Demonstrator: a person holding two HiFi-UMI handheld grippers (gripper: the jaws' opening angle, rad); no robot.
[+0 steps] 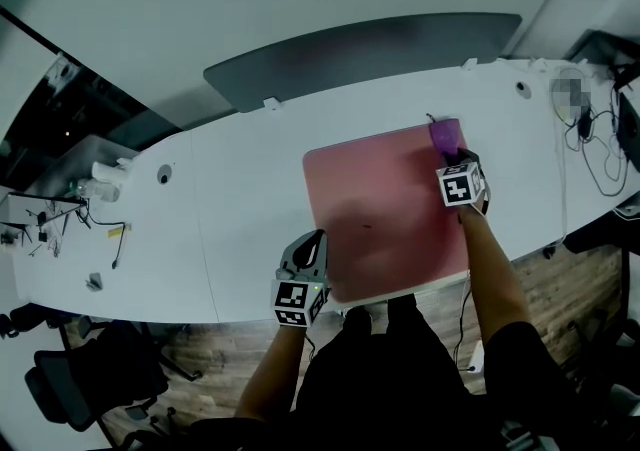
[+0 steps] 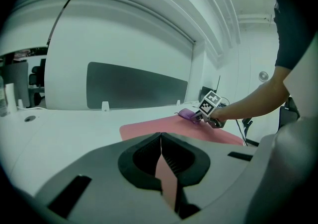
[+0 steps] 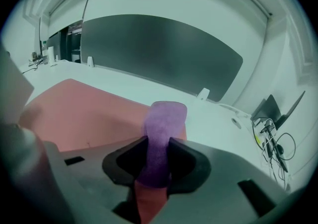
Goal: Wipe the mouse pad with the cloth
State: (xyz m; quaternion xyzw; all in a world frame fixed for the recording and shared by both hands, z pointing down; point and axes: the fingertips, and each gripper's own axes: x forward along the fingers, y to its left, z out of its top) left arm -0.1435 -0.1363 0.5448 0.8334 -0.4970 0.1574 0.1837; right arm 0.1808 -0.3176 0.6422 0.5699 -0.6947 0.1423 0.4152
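A large pink mouse pad [image 1: 385, 204] lies on the white desk [image 1: 240, 199], also showing in the left gripper view as the pink mouse pad [image 2: 164, 128] and in the right gripper view [image 3: 79, 111]. My right gripper [image 1: 455, 161] is at the pad's far right corner, shut on a purple cloth [image 1: 445, 137] that rests on the pad. The cloth [image 3: 161, 136] stands pinched between the jaws of the right gripper [image 3: 158, 161]. My left gripper [image 1: 310, 251] sits at the pad's near left edge, its jaws closed with nothing between them [image 2: 161, 161].
A dark grey partition panel [image 1: 360, 54] runs along the desk's far edge. Cables and small devices [image 1: 595, 139] lie at the far right, and a bottle with clutter [image 1: 100, 184] at the left. A black chair [image 1: 90, 374] stands on the wood floor below left.
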